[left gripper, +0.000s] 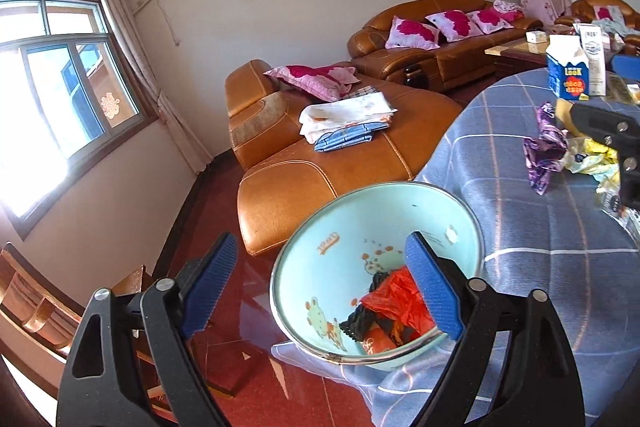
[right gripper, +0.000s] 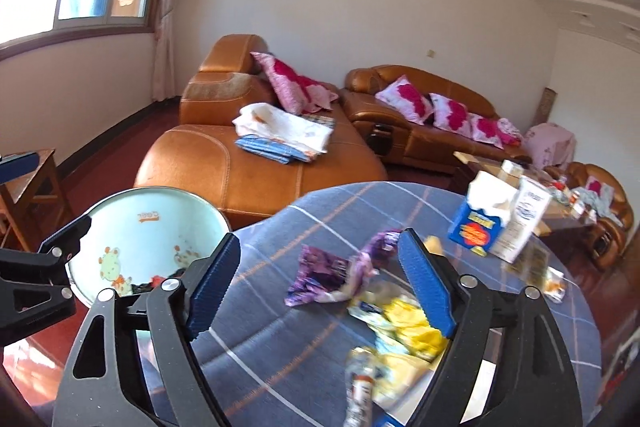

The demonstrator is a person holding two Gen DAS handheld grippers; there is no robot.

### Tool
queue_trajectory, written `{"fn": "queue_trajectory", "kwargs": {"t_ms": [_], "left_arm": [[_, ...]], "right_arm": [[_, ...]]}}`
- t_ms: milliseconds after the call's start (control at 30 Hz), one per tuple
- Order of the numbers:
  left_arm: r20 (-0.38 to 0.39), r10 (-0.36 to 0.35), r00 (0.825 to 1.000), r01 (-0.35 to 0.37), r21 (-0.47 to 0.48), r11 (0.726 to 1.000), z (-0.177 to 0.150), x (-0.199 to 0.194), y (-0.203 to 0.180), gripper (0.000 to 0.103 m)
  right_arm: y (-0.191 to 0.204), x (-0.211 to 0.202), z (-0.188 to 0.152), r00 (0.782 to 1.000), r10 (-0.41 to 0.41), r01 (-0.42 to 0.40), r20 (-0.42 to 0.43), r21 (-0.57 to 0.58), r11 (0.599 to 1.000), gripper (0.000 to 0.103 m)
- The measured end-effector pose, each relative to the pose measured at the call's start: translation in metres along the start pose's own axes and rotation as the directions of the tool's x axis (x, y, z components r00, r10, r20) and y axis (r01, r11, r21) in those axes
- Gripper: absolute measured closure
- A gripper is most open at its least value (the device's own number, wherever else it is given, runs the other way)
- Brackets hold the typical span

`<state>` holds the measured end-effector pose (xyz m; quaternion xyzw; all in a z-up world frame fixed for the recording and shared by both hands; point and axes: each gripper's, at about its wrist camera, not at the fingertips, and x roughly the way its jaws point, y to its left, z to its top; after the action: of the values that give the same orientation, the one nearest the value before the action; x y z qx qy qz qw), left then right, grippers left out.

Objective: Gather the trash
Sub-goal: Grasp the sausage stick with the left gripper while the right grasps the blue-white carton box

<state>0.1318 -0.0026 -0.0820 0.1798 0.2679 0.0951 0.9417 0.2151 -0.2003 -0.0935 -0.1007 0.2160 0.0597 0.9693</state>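
A light blue enamel basin (left gripper: 320,259) with cartoon prints sits at the edge of the round table with the blue checked cloth (left gripper: 540,227). Red and black wrappers (left gripper: 394,301) lie in the basin. My left gripper (left gripper: 324,287) is open, its right finger inside the basin by the wrappers, its left finger outside the rim. My right gripper (right gripper: 320,287) is open and empty above the table, over a purple wrapper (right gripper: 324,277) and yellow wrappers (right gripper: 412,323). The basin also shows in the right wrist view (right gripper: 148,231), at the left.
A blue carton (right gripper: 478,227) and a white carton (right gripper: 524,223) stand on the far side of the table. More small wrappers (right gripper: 554,281) lie at the right. Brown leather sofas (right gripper: 248,171) with pillows and folded cloth stand behind. A wooden stool (right gripper: 36,183) is at left.
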Motion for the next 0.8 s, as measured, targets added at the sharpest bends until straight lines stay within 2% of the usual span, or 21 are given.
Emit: {"fn": "queue_trajectory", "kwargs": {"t_ms": [100,200,333,467,667,733,800], "left_arm": [[0.007,-0.053,0.999,0.053,0.01,0.999,-0.003,-0.009,-0.014,0.015],[0.02,-0.093,0.995,0.092,0.016,0.996,-0.003,-0.018,-0.025,0.014],[0.042,-0.123,0.992,0.122,0.027,0.992,-0.005,-0.03,-0.037,0.011],[0.066,-0.139,0.988,0.137,0.03,0.99,-0.009,-0.039,-0.043,0.01],[0.053,-0.145,0.988,0.145,0.006,0.989,-0.01,-0.038,-0.037,0.008],[0.051,-0.147,0.988,0.148,-0.007,0.989,-0.009,-0.038,-0.034,0.008],[0.051,-0.152,0.987,0.153,-0.015,0.988,-0.007,-0.039,-0.033,0.008]], "right_arm": [[-0.025,-0.021,-0.02,0.995,-0.094,0.095,-0.018,0.065,0.993,0.011],[-0.041,-0.034,-0.042,0.988,-0.143,0.149,-0.063,0.113,0.982,0.008],[-0.043,-0.036,-0.065,0.982,-0.155,0.171,-0.11,0.158,0.972,0.007],[-0.033,-0.03,-0.071,0.978,-0.165,0.183,-0.126,0.152,0.971,0.007],[-0.032,-0.01,-0.07,0.963,-0.215,0.238,-0.162,0.136,0.962,0.007],[-0.037,-0.007,-0.073,0.965,-0.192,0.221,-0.178,0.159,0.962,0.007],[-0.041,-0.005,-0.077,0.966,-0.166,0.2,-0.196,0.174,0.964,0.012]]}}
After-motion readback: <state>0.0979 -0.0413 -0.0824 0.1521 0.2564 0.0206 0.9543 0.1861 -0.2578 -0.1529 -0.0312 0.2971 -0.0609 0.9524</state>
